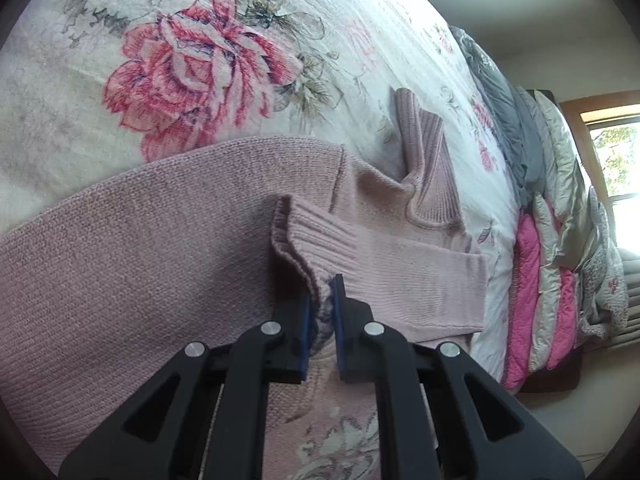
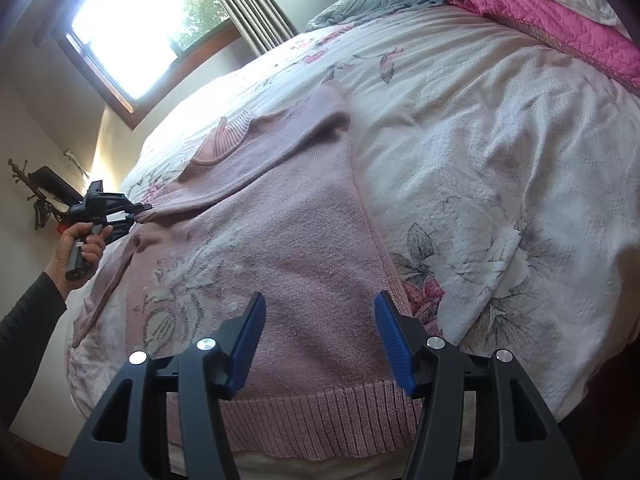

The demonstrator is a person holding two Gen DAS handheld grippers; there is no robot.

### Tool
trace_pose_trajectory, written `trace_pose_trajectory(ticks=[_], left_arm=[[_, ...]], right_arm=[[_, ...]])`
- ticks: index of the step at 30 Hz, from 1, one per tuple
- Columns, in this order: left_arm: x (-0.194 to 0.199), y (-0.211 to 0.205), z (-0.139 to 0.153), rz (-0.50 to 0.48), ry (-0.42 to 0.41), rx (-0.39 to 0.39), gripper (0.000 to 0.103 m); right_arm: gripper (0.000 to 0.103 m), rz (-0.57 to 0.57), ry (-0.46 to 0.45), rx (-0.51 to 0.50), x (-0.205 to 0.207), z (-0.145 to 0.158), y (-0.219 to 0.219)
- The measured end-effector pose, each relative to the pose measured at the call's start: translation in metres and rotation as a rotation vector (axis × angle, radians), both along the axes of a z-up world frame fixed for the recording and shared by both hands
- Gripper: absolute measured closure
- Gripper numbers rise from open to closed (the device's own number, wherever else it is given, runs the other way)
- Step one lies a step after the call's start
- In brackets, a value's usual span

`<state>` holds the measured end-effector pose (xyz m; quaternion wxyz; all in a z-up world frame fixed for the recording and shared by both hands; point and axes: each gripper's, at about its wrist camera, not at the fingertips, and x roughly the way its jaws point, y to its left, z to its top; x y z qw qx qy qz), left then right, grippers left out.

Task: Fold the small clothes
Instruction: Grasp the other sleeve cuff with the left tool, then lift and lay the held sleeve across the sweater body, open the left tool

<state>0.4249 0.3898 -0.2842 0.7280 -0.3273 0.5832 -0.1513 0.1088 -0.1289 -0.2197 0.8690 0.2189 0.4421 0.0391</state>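
Sweater [image 2: 288, 240] lies flat on the bed [image 2: 500, 160]. Left hand-held gripper [image 1: 322, 300] is clamped on its cuff [image 1: 304, 240]. Only the right view shows the hem [image 2: 320, 412], with the right hand-held gripper [image 2: 320, 340] spread above it.

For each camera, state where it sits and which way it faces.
Left wrist: on the left gripper, looking along its fingers, shut on the sleeve cuff, toward the pillows.
Right wrist: on the open right gripper above the sweater hem, facing the window; a hand shows.
Shared: sweater, floral bedspread.
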Motion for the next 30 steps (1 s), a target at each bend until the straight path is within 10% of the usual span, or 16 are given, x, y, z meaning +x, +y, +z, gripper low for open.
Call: trace_pose_trajectory(ticks=[3, 7, 18, 22, 30], left_arm=[[-0.008, 0.011, 0.022, 0.072, -0.088, 0.083, 0.071], [-0.016, -0.008, 0.047, 0.014, -0.191, -0.024, 0.066], [-0.015, -0.035, -0.016, 0.011, -0.042, -0.028, 0.070], [-0.047, 0.001, 0.012, 0.118, -0.142, -0.058, 0.037], [-0.206, 0.143, 0.009, 0.440, -0.180, -0.126, 0.030]], right_arm=[[0.046, 0.002, 0.002, 0.007, 0.002, -0.001, -0.001], [0.046, 0.012, -0.004, 0.014, 0.006, -0.001, 0.004], [0.046, 0.025, -0.016, 0.010, 0.002, 0.009, 0.015], [0.046, 0.017, -0.020, 0.001, -0.006, 0.013, 0.010], [0.042, 0.066, -0.038, 0.025, -0.017, 0.018, 0.028]])
